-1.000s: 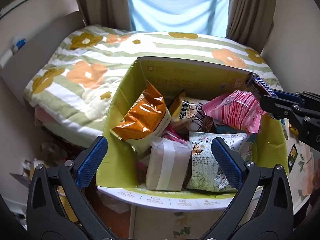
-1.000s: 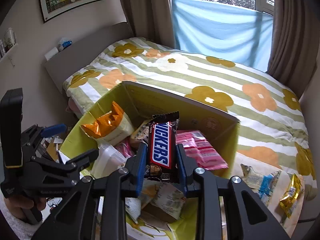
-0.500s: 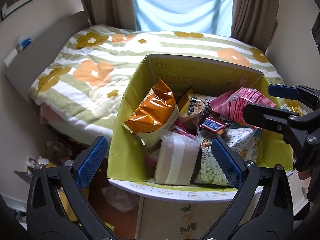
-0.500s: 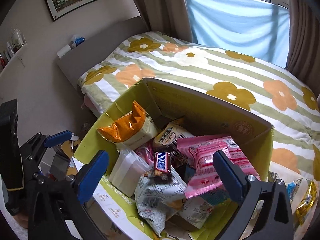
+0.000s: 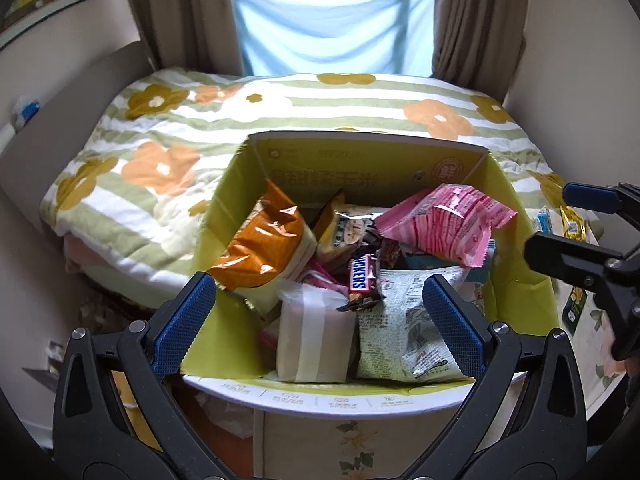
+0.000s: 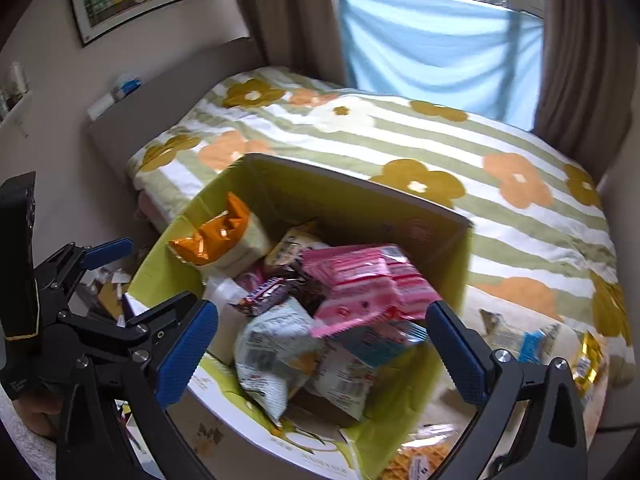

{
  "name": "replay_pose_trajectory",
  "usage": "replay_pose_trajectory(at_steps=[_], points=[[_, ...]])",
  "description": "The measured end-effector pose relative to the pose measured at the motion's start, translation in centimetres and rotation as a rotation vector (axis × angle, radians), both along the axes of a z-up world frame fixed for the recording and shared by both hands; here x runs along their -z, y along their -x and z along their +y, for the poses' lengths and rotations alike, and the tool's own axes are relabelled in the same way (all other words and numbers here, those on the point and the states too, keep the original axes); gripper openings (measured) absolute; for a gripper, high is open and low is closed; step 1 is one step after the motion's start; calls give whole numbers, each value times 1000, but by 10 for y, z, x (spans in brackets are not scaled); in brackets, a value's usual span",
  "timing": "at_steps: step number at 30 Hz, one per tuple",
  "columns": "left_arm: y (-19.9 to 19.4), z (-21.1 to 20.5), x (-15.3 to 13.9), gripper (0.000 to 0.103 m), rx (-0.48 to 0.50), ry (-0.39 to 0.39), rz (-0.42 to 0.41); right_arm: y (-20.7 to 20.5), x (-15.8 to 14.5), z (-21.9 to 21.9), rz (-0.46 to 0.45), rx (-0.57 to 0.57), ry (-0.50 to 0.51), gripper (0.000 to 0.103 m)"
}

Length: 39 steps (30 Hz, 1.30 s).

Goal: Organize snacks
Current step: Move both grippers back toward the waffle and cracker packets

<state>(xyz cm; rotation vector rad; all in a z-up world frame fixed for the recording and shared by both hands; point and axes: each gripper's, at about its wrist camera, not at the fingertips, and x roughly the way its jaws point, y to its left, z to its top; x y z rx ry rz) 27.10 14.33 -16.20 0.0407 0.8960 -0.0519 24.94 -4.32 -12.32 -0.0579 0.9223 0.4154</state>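
Both tools, left tool (image 5: pixel 318 318) and right tool (image 6: pixel 322 346), gape empty; Snickers bar (image 5: pixel 362 283) perched atop heaped box (image 5: pixel 520 240) may slide off if nudged.

We hold our left gripper (image 5: pixel 320 320) level, its two blue-padded fingers (image 5: pixel 185 322) spread wide with nothing between them. Our right gripper (image 6: pixel 322 346) is likewise spread wide and empty, its fingers (image 6: pixel 456 356) pointing forward and slightly down. Each gripper shows at the edge of the other's view: the right one sits off to the left gripper's right side, the left one off to the right gripper's left.
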Motion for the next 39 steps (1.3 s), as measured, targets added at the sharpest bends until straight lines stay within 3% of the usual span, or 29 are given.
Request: replay_pose_trajectory(at_steps=[3, 7, 12, 17, 29, 34, 39], points=[[-1, -9, -2, 103, 35, 17, -12, 10, -9, -19, -21, 56, -25, 103], [-2, -33, -8, 103, 70, 24, -30, 20, -19, -45, -53, 123, 38, 103], [5, -73, -17, 103, 109, 31, -44, 30, -26, -100, -57, 198, 27, 103], [18, -119, -23, 103, 96, 4, -60, 36, -26, -153, -68, 217, 21, 103], [62, -203, -1, 103, -145, 45, -8, 36, 2, -249, -22, 55, 4, 103], [86, -226, 25, 103, -237, 77, 46, 32, 26, -269, 12, -30, 15, 103], [94, -243, 63, 103, -260, 120, 123, 32, 54, -278, 47, -95, 11, 103]])
